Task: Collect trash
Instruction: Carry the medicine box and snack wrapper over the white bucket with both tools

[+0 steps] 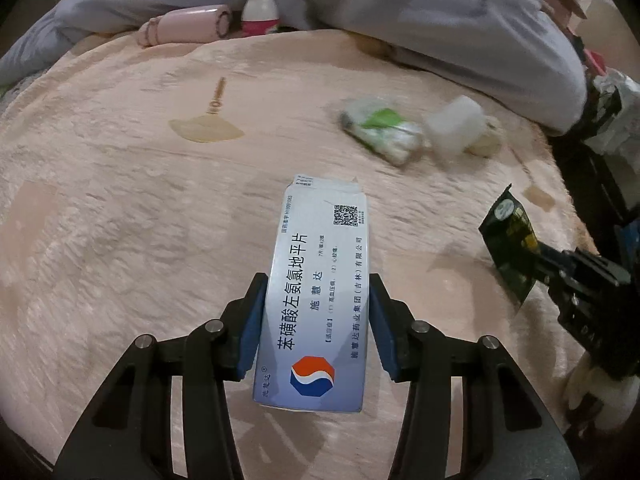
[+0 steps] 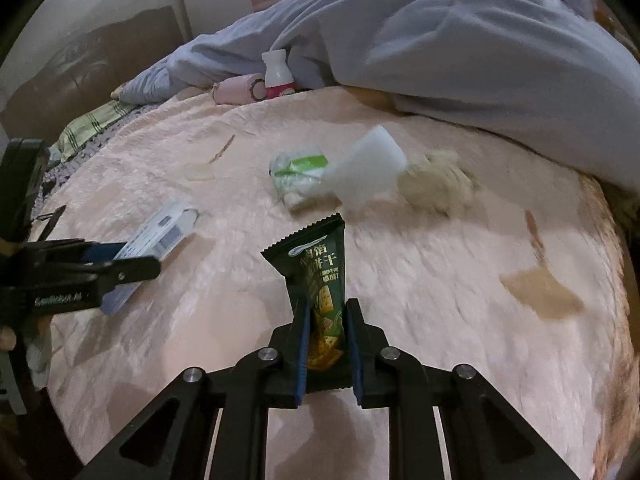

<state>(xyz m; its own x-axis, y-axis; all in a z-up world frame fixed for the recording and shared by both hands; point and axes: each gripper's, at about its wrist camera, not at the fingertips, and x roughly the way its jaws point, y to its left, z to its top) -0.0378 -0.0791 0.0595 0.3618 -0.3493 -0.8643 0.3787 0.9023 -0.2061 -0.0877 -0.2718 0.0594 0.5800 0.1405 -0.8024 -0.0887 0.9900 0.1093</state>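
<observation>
My left gripper point(image 1: 318, 284) is shut on a white and blue medicine box point(image 1: 316, 300) and holds it above the pink bedspread point(image 1: 120, 200). My right gripper point(image 2: 327, 308) is shut on a dark green cracker wrapper point(image 2: 320, 280). The wrapper and right gripper also show at the right of the left wrist view point(image 1: 510, 248). The box and left gripper show at the left of the right wrist view point(image 2: 156, 240). Ahead on the bed lie a green and white plastic packet point(image 1: 380, 130) point(image 2: 298, 172), a white foam block point(image 1: 456, 124) point(image 2: 366, 168) and a crumpled beige tissue point(image 2: 436, 184).
A grey-blue duvet point(image 1: 400, 12) is bunched along the far side of the bed. A white bottle with a pink label point(image 1: 260, 8) and a pink cylindrical case point(image 1: 188, 26) lie against it. The bed's edge runs down the right side, with dark clutter point(image 1: 608, 120) beyond it.
</observation>
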